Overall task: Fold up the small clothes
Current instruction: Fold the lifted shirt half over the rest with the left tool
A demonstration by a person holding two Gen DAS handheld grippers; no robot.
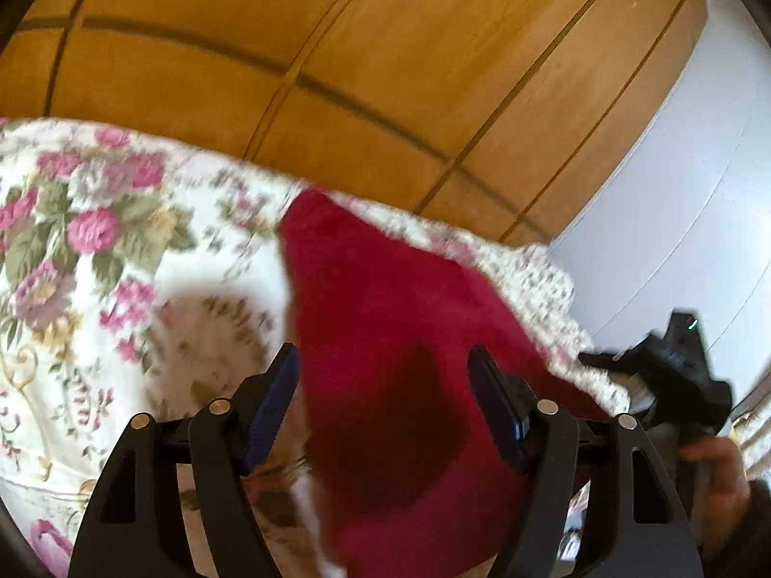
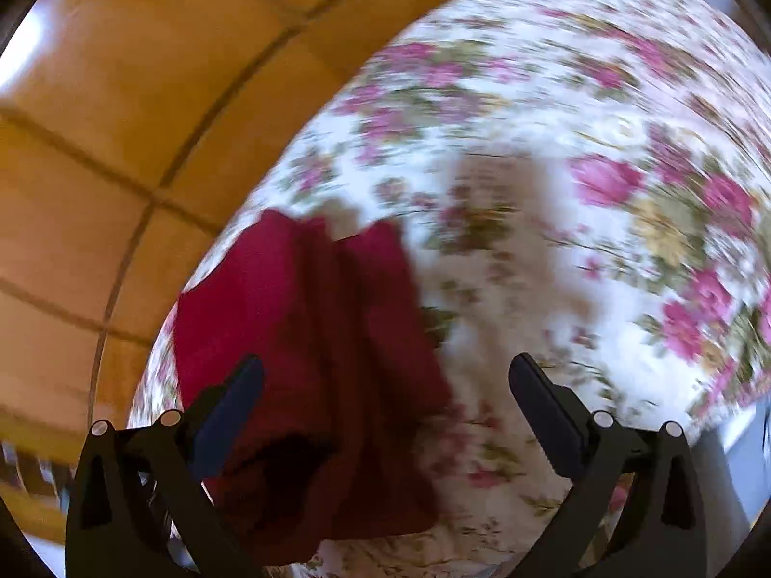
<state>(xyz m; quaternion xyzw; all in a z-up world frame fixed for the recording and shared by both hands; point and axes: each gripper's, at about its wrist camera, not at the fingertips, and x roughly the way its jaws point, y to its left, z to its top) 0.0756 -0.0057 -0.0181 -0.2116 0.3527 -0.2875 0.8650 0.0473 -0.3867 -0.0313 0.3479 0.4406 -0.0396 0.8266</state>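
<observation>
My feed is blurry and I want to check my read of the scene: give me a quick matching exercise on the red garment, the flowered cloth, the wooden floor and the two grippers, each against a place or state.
Things:
1. dark red knitted garment
2. white cloth with pink flowers
3. orange-brown wooden floor
4. left gripper and right gripper

Places or states:
A. spread under the garment
B. jaws apart, gripping nothing
C. lying bunched near the cloth's edge
D. beyond the cloth's edge, crossed by dark seams

Pairs: 1-C, 2-A, 3-D, 4-B
</observation>
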